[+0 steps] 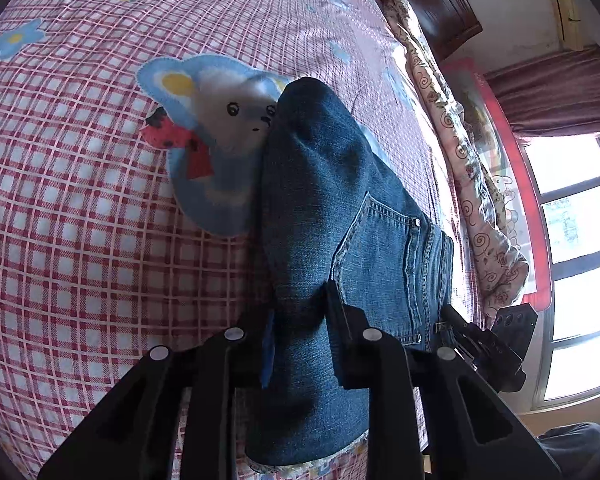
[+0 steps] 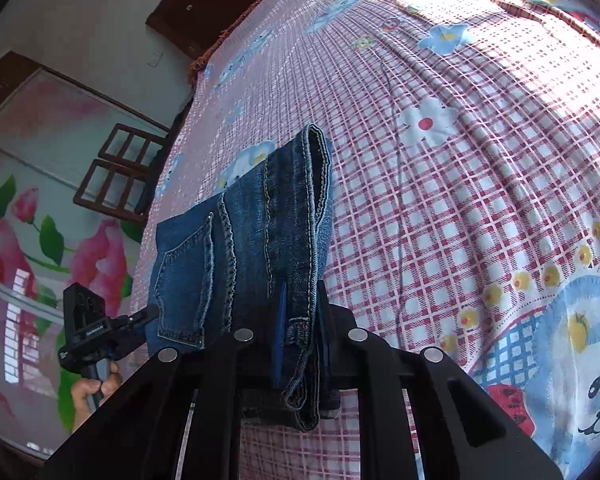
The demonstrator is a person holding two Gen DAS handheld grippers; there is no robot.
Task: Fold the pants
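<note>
- Left wrist view: my left gripper [image 1: 300, 320] has denim between its two fingers [image 1: 346, 344], near the back pocket; the gap looks loose, and I cannot tell whether the pads press.
- Right wrist view: my right gripper [image 2: 300, 344] is clamped on the bunched waistband end, its fingers [image 2: 279, 336] close together with denim hanging out below them.
- Between both grippers the pants [image 1: 320, 200] are already doubled into a thick, narrow bundle, stretching from my fingers toward the far middle of the bed [image 1: 80, 208]; whether the bundle touches the checked sheet I cannot tell.
- A printed bear [image 1: 228, 128] lies just left of the far fold in the left view.
- I judge this the last stage: setting the folded bundle down.
- Next move calls for lowering both ends level so the layers stay stacked, then releasing both grips without dragging the top layer askew.
</note>
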